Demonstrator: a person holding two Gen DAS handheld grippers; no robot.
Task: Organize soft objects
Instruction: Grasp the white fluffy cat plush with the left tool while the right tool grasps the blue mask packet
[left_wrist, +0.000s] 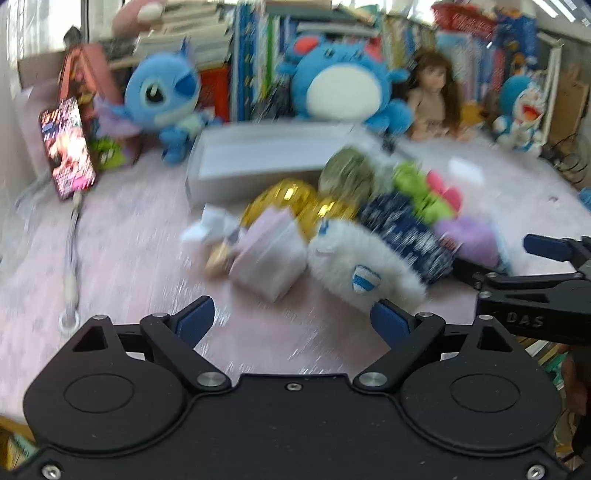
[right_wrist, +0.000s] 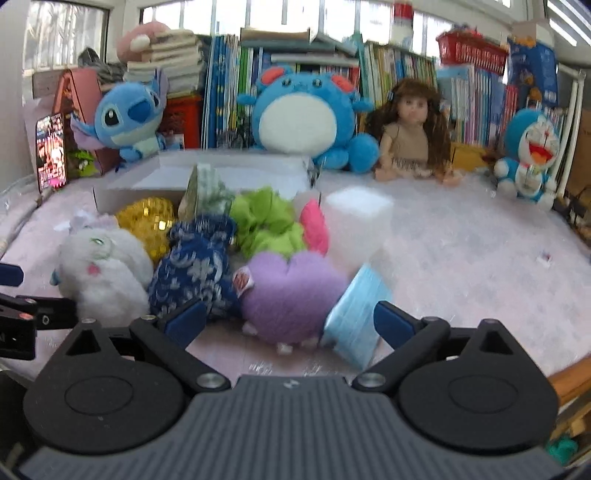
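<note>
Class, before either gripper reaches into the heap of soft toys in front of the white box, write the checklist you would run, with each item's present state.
1. Left gripper open, nothing between its fingers: ok.
2. Right gripper open and unloaded: ok.
3. White box open to receive items: ok.
4. Purple plush unobstructed ahead of the right gripper: ok.
5. White fluffy toy sharply seen from the left wrist: not ok, blurred.
6. Box interior free: cannot tell.

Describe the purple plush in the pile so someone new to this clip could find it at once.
Start at the white box on the pink tabletop; the pile of soft things lies in front of it. At its near edge, between the navy patterned pouch and the blue face mask, sits the purple plush, the only lilac, heart-topped piece.
</note>
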